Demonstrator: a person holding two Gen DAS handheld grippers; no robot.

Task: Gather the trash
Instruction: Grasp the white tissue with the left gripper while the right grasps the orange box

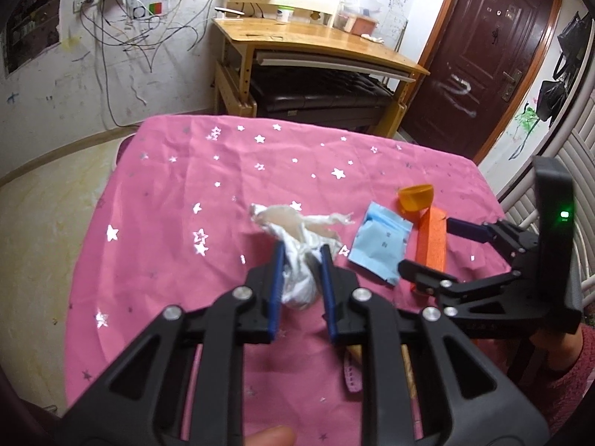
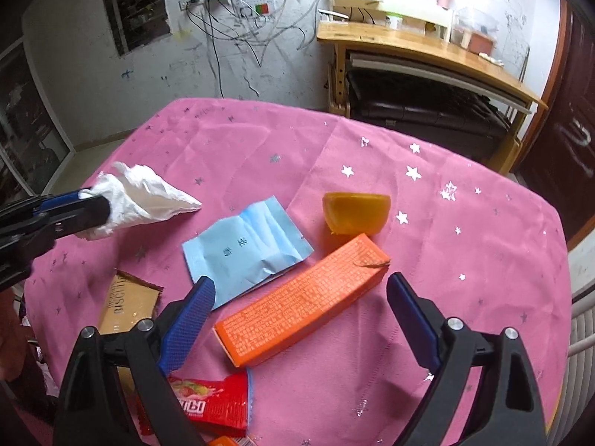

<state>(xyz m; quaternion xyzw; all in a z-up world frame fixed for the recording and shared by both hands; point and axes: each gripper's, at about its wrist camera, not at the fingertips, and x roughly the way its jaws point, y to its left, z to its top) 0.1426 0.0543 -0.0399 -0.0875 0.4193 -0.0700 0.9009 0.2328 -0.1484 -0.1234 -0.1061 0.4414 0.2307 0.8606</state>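
trash is scattered over a pink star-print tablecloth. crumpled white tissue is pinched between the fingers of the left gripper and looks raised a little off the cloth, though that cannot be told for sure. right gripper is spread wide, nothing held, jaws set either side of the orange box lying flat on the cloth. blue packet lies just beside the box, one corner under the left-hand finger. orange cup is tipped on its side just beyond the box's far end. red wrapper and brown biscuit pack are seen at the near edge. no bin is seen in either view.

step judged: tissue pickup done, box grasp being lined up. next move calls for the right jaws to be lowered around the box's long sides and closed, with the blue packet's corner kept out of the pinch. tissue needs carrying to wherever the trash is gathered, which is not shown.
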